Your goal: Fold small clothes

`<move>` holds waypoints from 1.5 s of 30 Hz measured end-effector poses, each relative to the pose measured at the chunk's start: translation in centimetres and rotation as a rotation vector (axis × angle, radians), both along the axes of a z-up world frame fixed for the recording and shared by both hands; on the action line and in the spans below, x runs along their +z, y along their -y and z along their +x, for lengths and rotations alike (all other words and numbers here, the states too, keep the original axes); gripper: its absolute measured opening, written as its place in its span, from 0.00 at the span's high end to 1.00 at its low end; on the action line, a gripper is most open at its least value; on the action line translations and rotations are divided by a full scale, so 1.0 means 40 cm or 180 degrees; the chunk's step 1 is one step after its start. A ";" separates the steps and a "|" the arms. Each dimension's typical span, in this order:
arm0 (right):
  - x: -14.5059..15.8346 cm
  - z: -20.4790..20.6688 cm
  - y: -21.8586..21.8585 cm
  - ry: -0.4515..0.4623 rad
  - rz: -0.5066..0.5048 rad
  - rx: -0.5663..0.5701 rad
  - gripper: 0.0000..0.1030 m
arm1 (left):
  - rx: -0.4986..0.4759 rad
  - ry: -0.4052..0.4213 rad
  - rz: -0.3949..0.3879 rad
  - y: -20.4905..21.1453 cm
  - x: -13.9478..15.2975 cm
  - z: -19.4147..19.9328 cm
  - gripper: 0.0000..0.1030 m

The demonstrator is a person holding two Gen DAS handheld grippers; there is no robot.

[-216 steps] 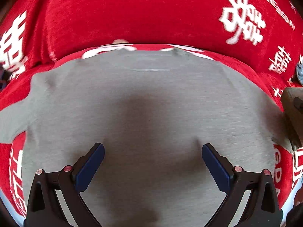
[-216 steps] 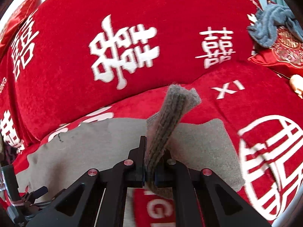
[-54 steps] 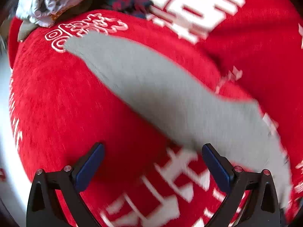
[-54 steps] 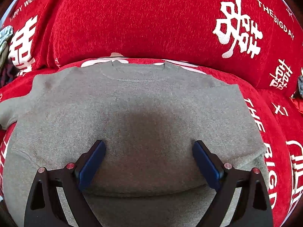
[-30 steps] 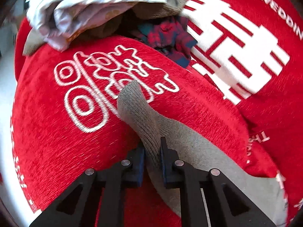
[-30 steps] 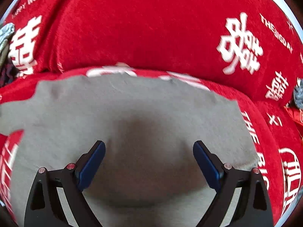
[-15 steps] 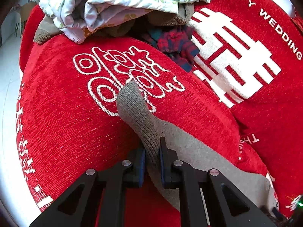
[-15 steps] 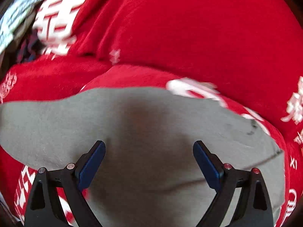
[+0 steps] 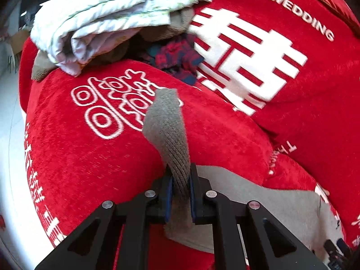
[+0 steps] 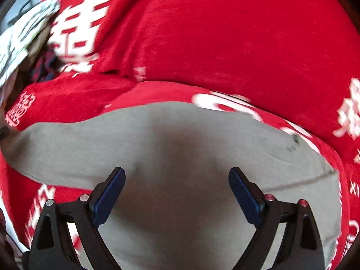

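Note:
A small grey knit sweater lies spread on a red sofa cover. My left gripper is shut on the ribbed cuff of the sweater's left sleeve and holds it lifted off the seat, with the cuff end sticking up beyond the fingers. The rest of the sleeve trails to the lower right in the left wrist view. My right gripper is open and empty, hovering low over the sweater's body; its shadow falls between the fingers.
A pile of other clothes, with a white printed cloth on top and a dark plaid garment below, sits at the sofa's left end. The sofa back rises behind the sweater. The seat's front edge drops to a pale floor at left.
My left gripper has closed on the sleeve cuff and lifted it higher and to the right. My right gripper has swung left over the sweater, staying open.

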State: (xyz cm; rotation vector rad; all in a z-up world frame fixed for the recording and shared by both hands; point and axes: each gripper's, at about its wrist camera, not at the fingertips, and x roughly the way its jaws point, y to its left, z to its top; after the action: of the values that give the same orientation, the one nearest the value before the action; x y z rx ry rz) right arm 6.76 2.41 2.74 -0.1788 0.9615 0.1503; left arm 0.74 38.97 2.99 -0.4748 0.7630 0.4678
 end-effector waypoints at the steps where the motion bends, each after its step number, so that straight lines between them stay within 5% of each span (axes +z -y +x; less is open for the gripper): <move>1: 0.006 -0.009 0.029 0.0013 0.0000 -0.0052 0.09 | -0.0030 -0.0024 0.0017 0.015 0.000 0.008 0.87; 6: 0.004 -0.076 0.189 0.0054 -0.0121 -0.0332 0.09 | -0.0148 -0.0127 0.0092 0.085 -0.001 0.042 0.87; 14: -0.024 -0.136 0.302 0.0143 -0.0304 -0.0507 0.09 | -0.0454 -0.0309 0.0157 0.247 0.004 0.101 0.87; 20: -0.031 -0.136 0.394 0.0146 -0.0171 -0.0752 0.09 | -0.0723 -0.0482 0.0235 0.392 -0.011 0.139 0.87; 23: -0.042 -0.129 0.436 0.0065 0.0136 -0.0804 0.09 | -0.0794 -0.0534 0.0301 0.451 -0.018 0.149 0.87; 38: -0.048 -0.135 0.431 0.0115 0.0194 -0.0754 0.08 | -0.1111 -0.0610 0.0508 0.677 0.018 0.178 0.87; 45: -0.004 -0.220 0.451 0.0312 0.0113 -0.0697 0.08 | -0.1359 -0.0607 0.0704 0.821 0.034 0.176 0.87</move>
State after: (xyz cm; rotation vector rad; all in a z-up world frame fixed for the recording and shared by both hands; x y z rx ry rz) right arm -2.03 -15.61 2.57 -0.0469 0.8736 -0.0423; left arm 7.76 6.14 4.34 -0.0540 0.9560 0.1943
